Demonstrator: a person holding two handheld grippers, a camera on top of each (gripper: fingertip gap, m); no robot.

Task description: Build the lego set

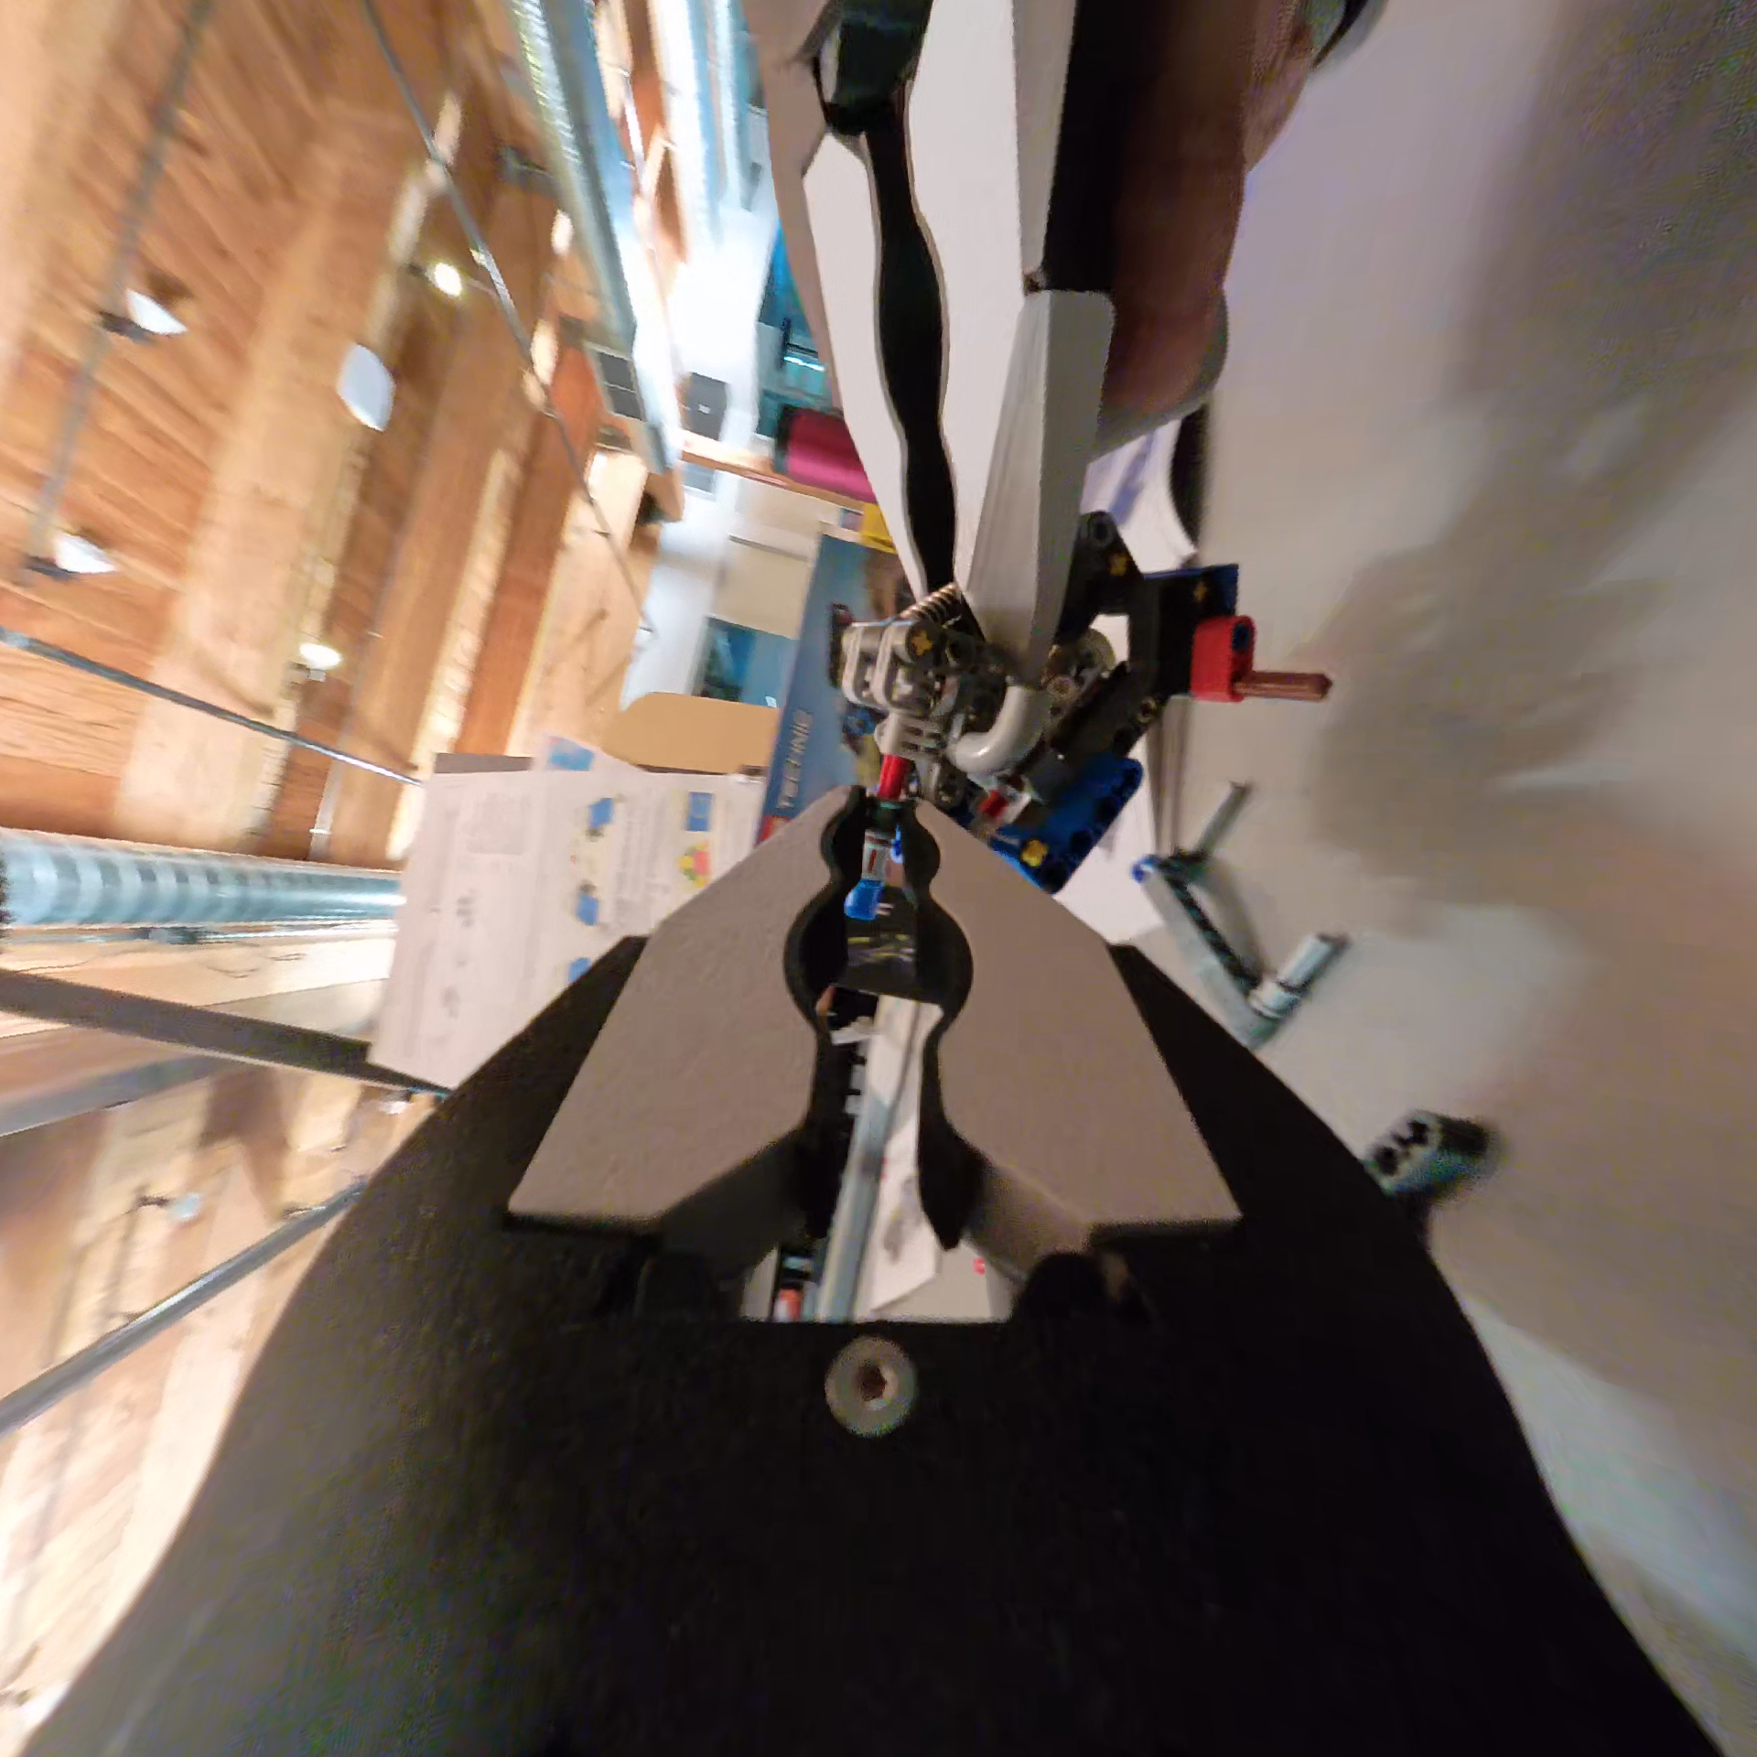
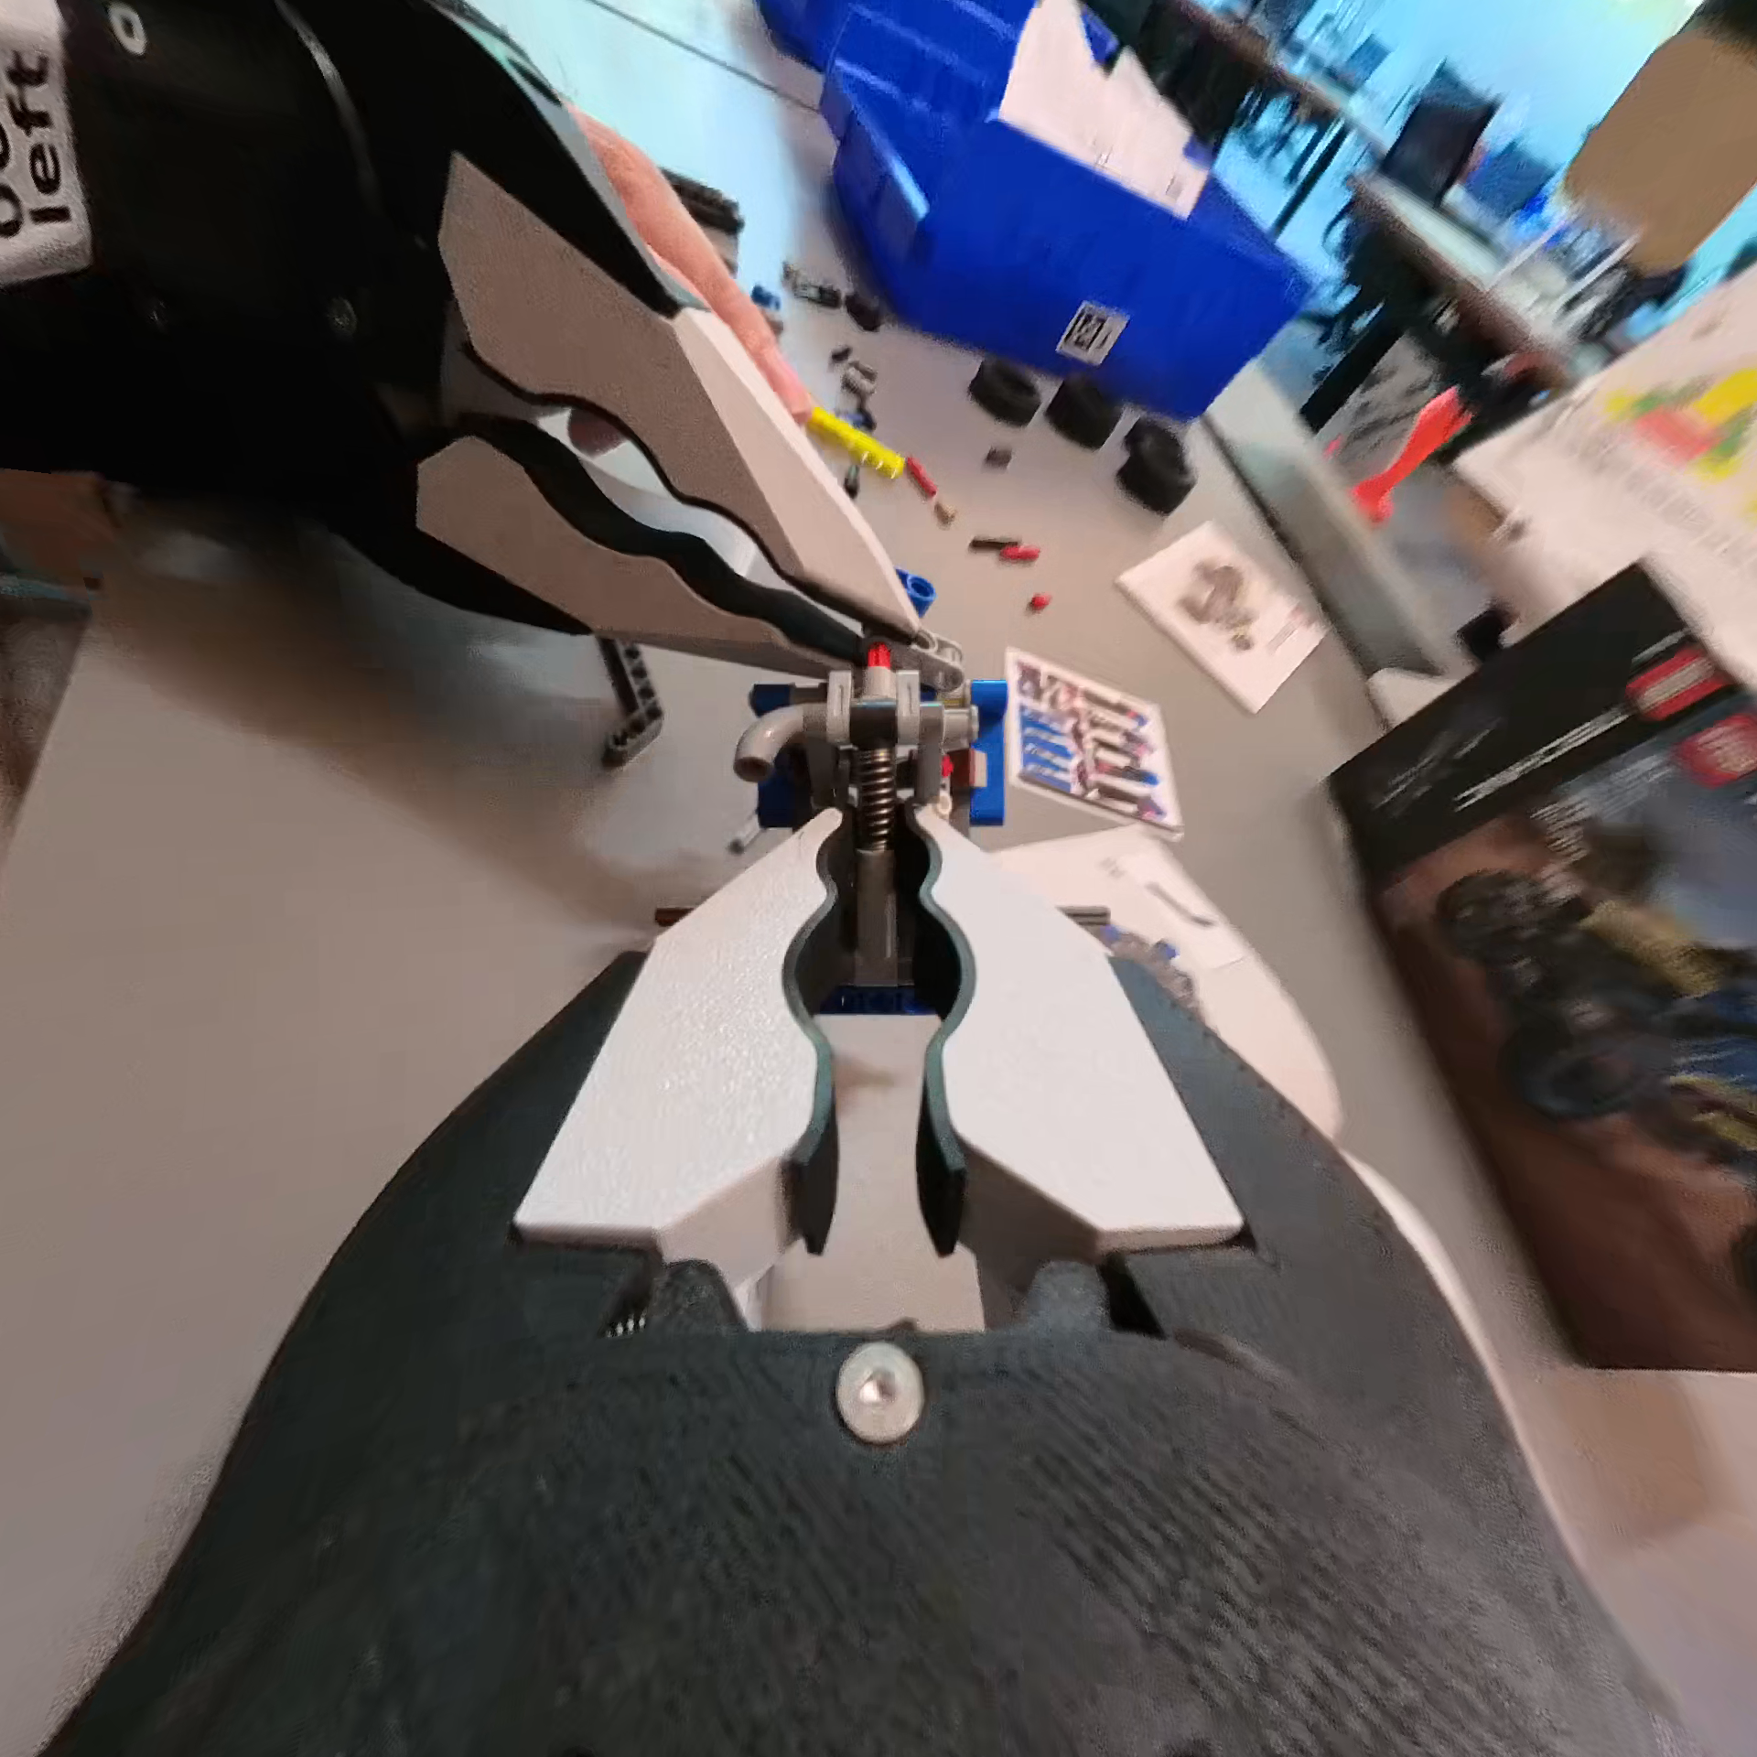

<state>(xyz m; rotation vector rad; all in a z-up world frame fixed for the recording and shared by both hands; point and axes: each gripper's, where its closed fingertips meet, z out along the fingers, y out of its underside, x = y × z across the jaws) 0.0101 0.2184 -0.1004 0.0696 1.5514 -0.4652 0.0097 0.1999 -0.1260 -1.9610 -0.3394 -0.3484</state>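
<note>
Grey and blue model: a partly built lego assembly (image 2: 870, 737) of grey connectors, black beams and blue beams, with a coiled spring shock absorber (image 2: 877, 789), a curved grey tube (image 2: 765, 742) on one side and a red axle (image 2: 878, 654) poking out at the top.
Side parts: in the left wrist view a red connector with a brown axle (image 1: 1255, 666) sticks out toward the table.
Right gripper (image 2: 875, 827): its grey fingers are closed around the dark shaft of the shock absorber, so the model sits right at its tips.
Left gripper (image 1: 879, 803): its tips are pinched on the red axle at the model's far end; seen from the right wrist view it comes in from the upper left, tips meeting at the axle.
Position: the model is held between the two grippers, which meet it from opposite ends, above a pale table (image 2: 285, 856).
Beside it: a grey beam (image 2: 632, 704) lies just to one side, a sticker sheet (image 2: 1093, 742) to the other.
Farther off: loose small pieces, a yellow beam (image 2: 856, 442), black tyres (image 2: 1084, 409) and a blue bin (image 2: 1046, 228).
Right edge: the dark set box (image 2: 1569, 951) and paper leaflets crowd that side; bare table shows on the other.
</note>
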